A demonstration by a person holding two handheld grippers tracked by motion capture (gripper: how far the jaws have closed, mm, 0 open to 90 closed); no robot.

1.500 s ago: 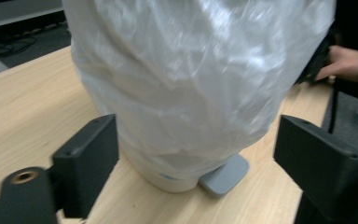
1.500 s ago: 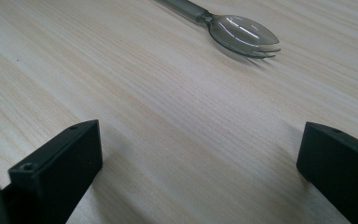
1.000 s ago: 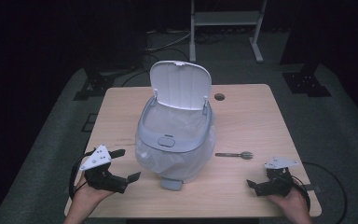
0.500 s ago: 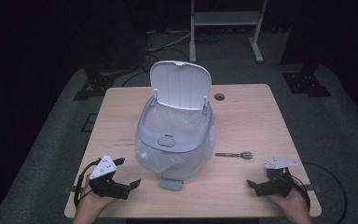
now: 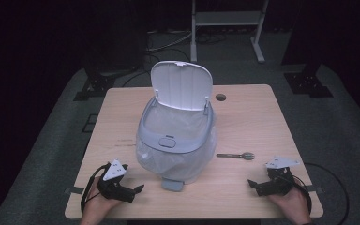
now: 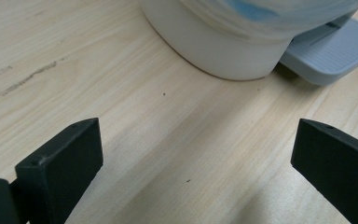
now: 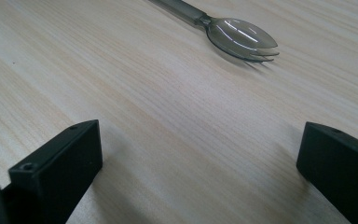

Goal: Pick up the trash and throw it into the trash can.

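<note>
While both hands rest at the near edge of the table (image 5: 258,117), each gripper's jaws stand spread wide with bare wood between them, holding nothing.

Right gripper (image 5: 261,185): in the right gripper view the jaws frame empty tabletop. Spork (image 7: 235,32) lies ahead at about 12 to 1 o'clock, well clear of both jaws, touching neither. It is smoky, translucent plastic; short tines on a shallow bowl, tines toward 3 o'clock in that view, handle running off toward 11. In the high view the spork (image 5: 236,155) lies flat, at roughly 11 o'clock from the right gripper, just beside the bin's right flank.

Left gripper (image 5: 133,191): jaws point toward 3 o'clock in the high view. In the left gripper view the bin's white base (image 6: 214,51) sits at 12 o'clock, its grey foot pedal (image 6: 328,49) at 1 to 2 o'clock, both apart from the jaws.

Pedal bin (image 5: 178,150): mid-table, lid (image 5: 182,86) raised upright, clear liner bag over the rim.
</note>
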